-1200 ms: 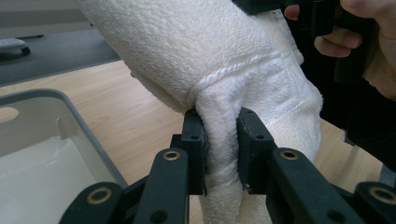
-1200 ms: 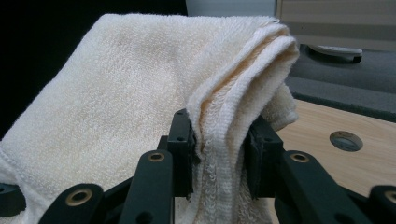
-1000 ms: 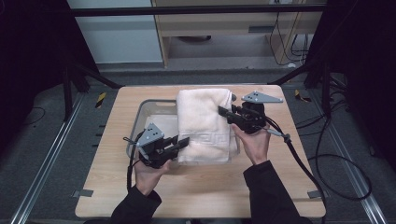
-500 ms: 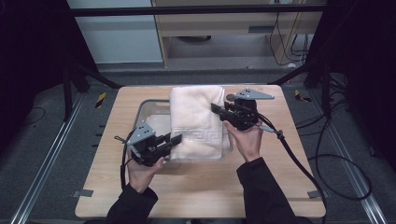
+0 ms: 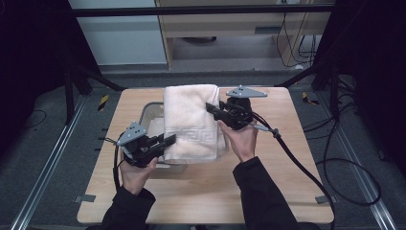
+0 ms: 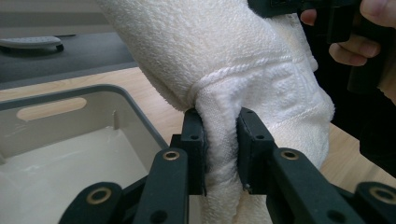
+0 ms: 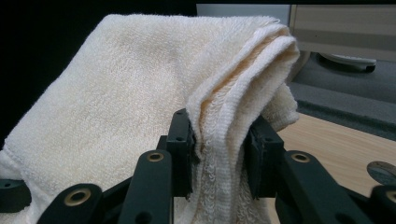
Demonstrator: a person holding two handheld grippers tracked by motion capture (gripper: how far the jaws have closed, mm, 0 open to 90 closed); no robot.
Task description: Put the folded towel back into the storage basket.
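Both hands are in, and the folded cream towel (image 5: 190,122) hangs between two grippers above the grey plastic bin (image 5: 149,113), which sits on the left half of the wooden table (image 5: 201,191), toward its far edge. The left gripper (image 5: 168,141) pinches the towel's near left corner: in the left gripper view its black jaws press a thick bunch of white terry (image 6: 219,135) between the pads, right by the woven border band. The right gripper (image 5: 210,108) has the towel's right edge, farther back; in the right gripper view the jaws clamp on the stacked folded layers (image 7: 219,140) (you can count the plies bulging out above the pads). In the high view the towel lies stretched lengthwise, its far end reaching the table's far edge, its near end with the Greek-key pattern drooping over the bin's near rim. The bin's pale inside shows just left of the cloth. The grey three-cornered plates top each gripper, and the black cable (image 5: 297,163) from the right gripper trails off over the table's right side to the floor.
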